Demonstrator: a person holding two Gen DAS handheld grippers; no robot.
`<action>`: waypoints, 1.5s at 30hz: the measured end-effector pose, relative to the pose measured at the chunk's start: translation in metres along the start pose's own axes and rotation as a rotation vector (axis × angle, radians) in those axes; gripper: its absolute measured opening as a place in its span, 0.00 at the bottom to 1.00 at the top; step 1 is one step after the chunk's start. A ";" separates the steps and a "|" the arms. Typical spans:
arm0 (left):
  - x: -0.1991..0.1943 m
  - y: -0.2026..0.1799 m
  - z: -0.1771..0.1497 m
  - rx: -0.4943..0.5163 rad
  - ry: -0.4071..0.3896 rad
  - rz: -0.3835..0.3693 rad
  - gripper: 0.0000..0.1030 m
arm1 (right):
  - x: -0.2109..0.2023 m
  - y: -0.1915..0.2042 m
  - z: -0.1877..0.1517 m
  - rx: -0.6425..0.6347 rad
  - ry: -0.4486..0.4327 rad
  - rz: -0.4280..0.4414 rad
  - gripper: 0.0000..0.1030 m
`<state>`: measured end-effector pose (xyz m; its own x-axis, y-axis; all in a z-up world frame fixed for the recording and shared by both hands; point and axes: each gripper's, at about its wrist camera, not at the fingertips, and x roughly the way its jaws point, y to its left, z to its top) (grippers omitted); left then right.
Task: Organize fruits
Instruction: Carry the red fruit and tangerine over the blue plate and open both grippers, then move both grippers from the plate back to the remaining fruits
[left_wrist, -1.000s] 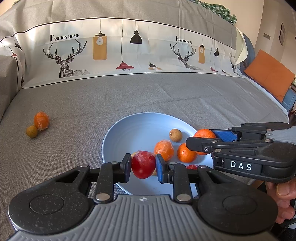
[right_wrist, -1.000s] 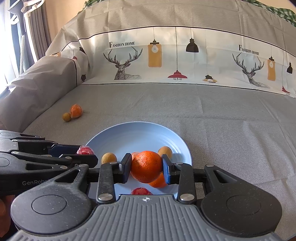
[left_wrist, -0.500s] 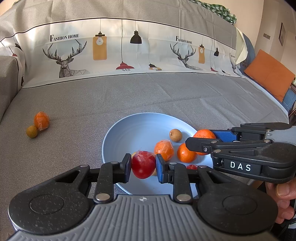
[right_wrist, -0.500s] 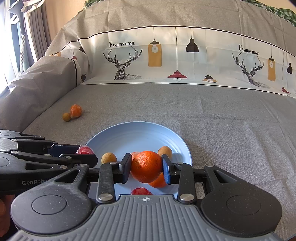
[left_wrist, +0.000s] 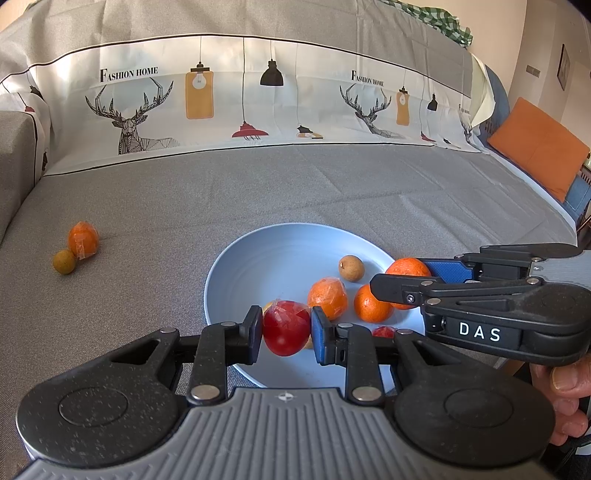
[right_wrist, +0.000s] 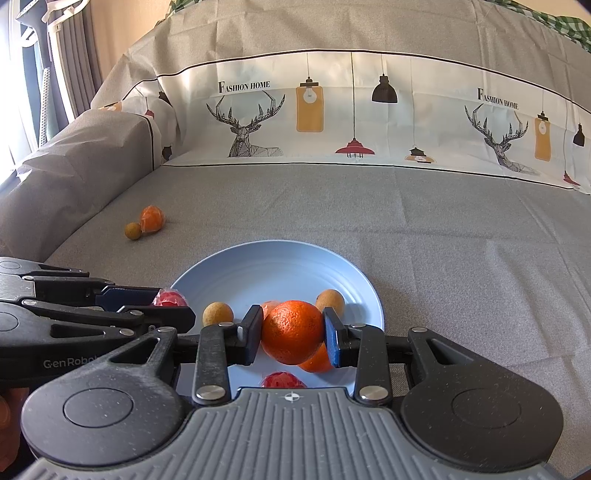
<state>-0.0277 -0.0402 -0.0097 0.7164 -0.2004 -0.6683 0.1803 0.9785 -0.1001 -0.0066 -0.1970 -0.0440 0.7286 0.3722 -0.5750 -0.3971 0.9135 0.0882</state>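
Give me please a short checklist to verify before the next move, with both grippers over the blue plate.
1. Left gripper closed on the red fruit: ok, a pad presses each side.
2. Right gripper closed on the orange: ok, firmly pinched.
3. Both held fruits above the blue plate: ok.
4. Free place on the plate for release: ok, its far half is bare.
5. Held fruits already resting on the plate: cannot tell.
6. All fruits collected: not ok, a wrapped orange fruit and a small brown fruit lie on the grey cover, touching each other.
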 end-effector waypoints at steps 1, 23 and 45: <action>0.000 0.000 0.000 0.000 0.000 0.000 0.29 | 0.000 0.000 0.000 0.000 0.000 0.000 0.35; -0.005 0.008 -0.001 -0.037 -0.023 0.028 0.46 | -0.001 -0.002 0.001 0.018 0.003 -0.030 0.64; -0.034 0.035 0.021 -0.138 -0.150 -0.011 0.17 | -0.005 -0.004 0.021 0.081 -0.088 -0.010 0.26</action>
<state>-0.0320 -0.0001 0.0248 0.8091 -0.2061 -0.5503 0.1023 0.9716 -0.2134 0.0025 -0.1988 -0.0240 0.7796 0.3731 -0.5031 -0.3460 0.9261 0.1505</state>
